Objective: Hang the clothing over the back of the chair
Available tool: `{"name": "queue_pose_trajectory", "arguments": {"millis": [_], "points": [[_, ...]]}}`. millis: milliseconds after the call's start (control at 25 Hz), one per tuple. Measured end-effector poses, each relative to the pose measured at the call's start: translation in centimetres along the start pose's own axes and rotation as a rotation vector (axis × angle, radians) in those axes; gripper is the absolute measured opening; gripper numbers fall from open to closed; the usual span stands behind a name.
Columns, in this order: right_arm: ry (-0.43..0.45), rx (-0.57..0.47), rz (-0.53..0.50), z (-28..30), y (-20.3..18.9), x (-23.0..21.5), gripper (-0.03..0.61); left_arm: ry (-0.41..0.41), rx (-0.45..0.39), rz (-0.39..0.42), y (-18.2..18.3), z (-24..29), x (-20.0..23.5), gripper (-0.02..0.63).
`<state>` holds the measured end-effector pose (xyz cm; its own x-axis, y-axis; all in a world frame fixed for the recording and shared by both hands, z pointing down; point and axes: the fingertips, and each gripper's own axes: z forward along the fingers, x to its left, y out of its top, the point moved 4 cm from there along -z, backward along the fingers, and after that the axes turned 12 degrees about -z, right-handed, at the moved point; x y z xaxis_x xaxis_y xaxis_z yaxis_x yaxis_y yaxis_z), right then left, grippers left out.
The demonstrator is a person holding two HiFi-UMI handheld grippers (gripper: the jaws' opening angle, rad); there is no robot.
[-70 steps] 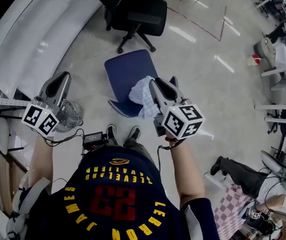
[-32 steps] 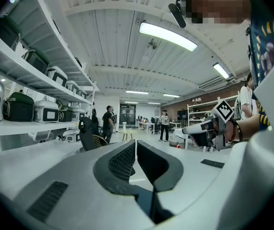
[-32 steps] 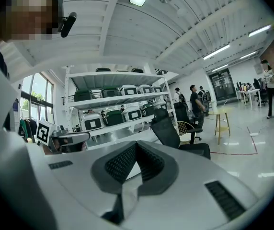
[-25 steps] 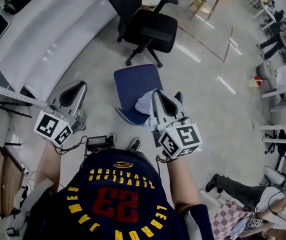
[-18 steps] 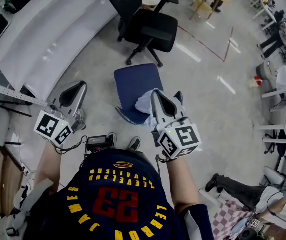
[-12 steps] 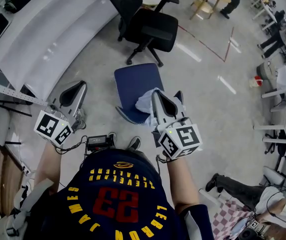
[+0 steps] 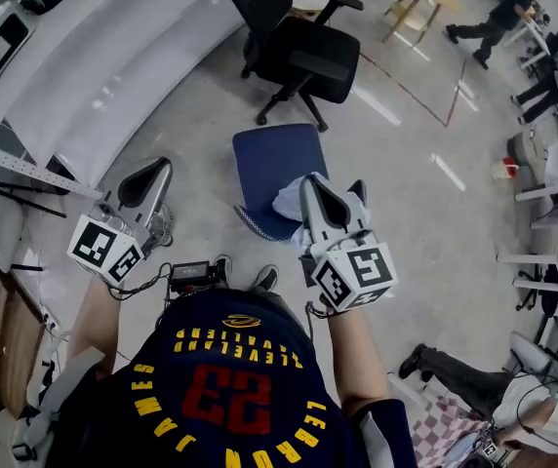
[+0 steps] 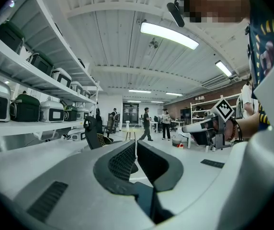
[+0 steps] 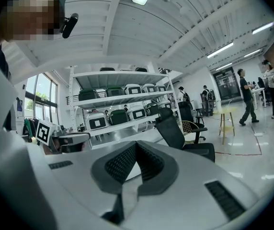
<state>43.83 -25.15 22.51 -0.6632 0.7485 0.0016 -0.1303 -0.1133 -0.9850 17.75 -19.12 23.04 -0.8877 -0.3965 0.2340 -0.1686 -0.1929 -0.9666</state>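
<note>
Barely changed: right gripper (image 7: 310, 179) still clamped on pale clothing (image 7: 286, 203) above blue chair (image 7: 271, 159). Left gripper (image 7: 156, 166) closed, empty. Draping still ahead.

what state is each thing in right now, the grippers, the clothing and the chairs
left gripper: jaws together, nothing between them
right gripper: shut on the clothing
clothing: bunched, hanging from the right gripper above the blue chair; whether it touches the chair cannot be told
blue chair: upright, seat bare
black office chair: upright, nobody in it
</note>
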Motion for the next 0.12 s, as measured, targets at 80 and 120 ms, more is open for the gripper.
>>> {"name": "queue_pose_trajectory", "arguments": {"millis": [80, 120], "points": [[0.005, 0.003, -0.003, 0.36, -0.05, 0.35, 0.009, 0.011, -0.001, -0.005, 0.03, -0.55, 0.45, 0.012], [0.007, 0.004, -0.005, 0.53, -0.08, 0.52, 0.009, 0.017, -0.002, -0.007, 0.07, -0.8, 0.66, 0.012]]}}
